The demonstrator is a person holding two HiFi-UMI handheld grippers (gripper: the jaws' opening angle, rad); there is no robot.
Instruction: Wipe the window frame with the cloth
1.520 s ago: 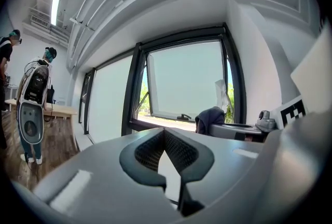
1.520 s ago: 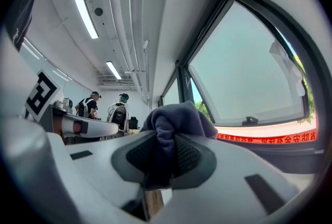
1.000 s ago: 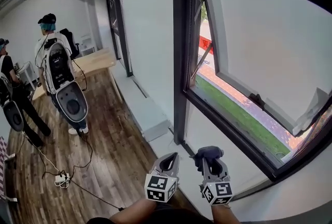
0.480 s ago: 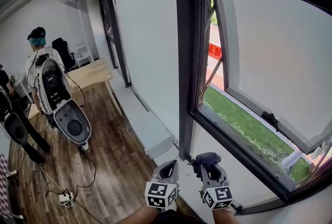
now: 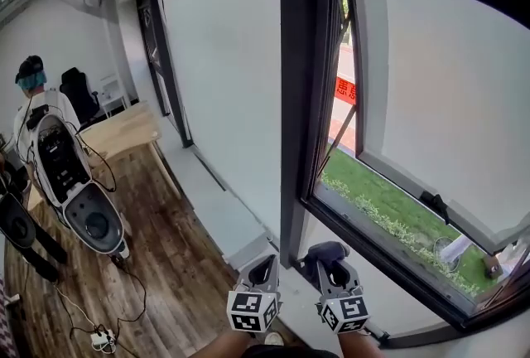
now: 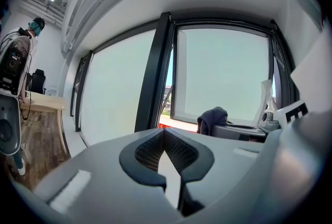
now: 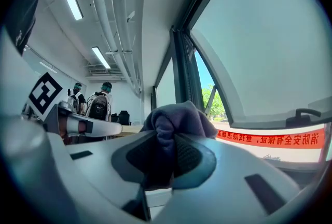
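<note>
The dark window frame [image 5: 294, 124] runs up the middle of the head view, and its lower rail [image 5: 377, 255] slants down to the right under an open, outward-tilted sash. My right gripper [image 5: 330, 258] is low, just right of the mullion's foot, and shut on a dark grey cloth [image 5: 328, 249]. In the right gripper view the cloth [image 7: 179, 116] bulges out above the closed jaws [image 7: 167, 137], with the frame [image 7: 182, 70] beyond. My left gripper [image 5: 262, 265] sits beside it, left of the mullion. Its jaws [image 6: 165, 134] meet at the tips with nothing between them.
A white ledge [image 5: 222, 211] runs along the wall below the glass. A person with a backpack [image 5: 51, 162] stands at the left near a wooden table [image 5: 124, 128]. Cables and a power strip [image 5: 99, 338] lie on the wood floor. A handle [image 5: 432, 203] sits on the sash.
The head view has swung right and toward the window, so the people slid left. Both grippers stay low together, now closer to the mullion's foot. The right one still holds the cloth.
</note>
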